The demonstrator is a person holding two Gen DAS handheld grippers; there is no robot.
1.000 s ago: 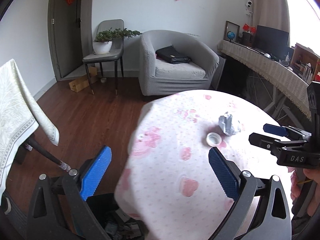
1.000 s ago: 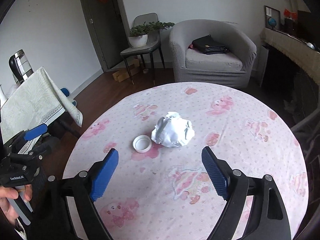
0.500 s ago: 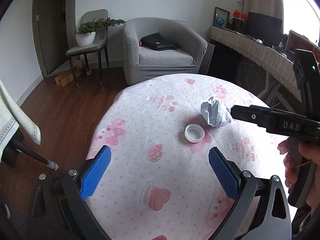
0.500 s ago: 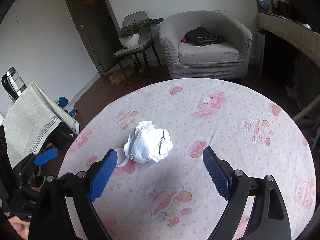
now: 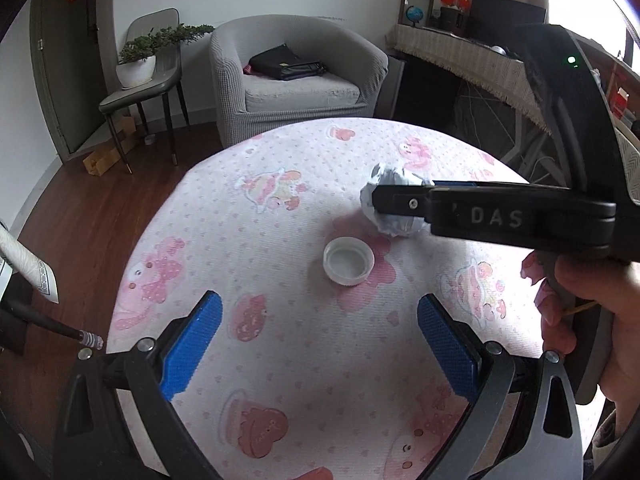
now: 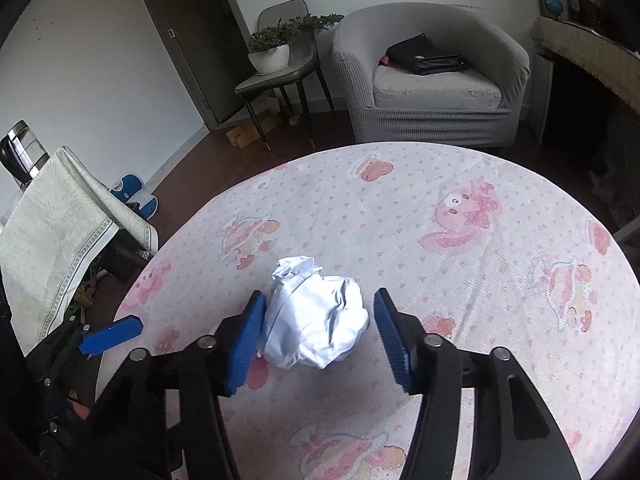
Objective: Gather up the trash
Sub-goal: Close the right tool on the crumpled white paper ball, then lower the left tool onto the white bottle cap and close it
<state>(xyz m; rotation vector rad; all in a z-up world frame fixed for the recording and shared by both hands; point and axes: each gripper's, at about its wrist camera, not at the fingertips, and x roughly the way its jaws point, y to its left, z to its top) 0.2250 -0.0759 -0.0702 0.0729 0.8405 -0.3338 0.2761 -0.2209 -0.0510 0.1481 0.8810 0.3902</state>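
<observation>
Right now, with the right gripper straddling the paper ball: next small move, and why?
Probably finish closing the right gripper. Its jaws have just been closing around the crumpled paper ball; the left pad touches, but a gap shows at the right pad. The bottle cap lies ahead of the open left gripper.

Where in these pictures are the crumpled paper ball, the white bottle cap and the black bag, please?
crumpled paper ball (image 6: pixel 316 316), right wrist view, middle of the wad.
white bottle cap (image 5: pixel 349 261), left wrist view, its hollow inside face.
black bag (image 6: pixel 424 56), right wrist view, its top face, on the armchair seat.

Grey armchair (image 6: pixel 432 80) (black bag (image 6: pixel 424 56) on it)
</observation>
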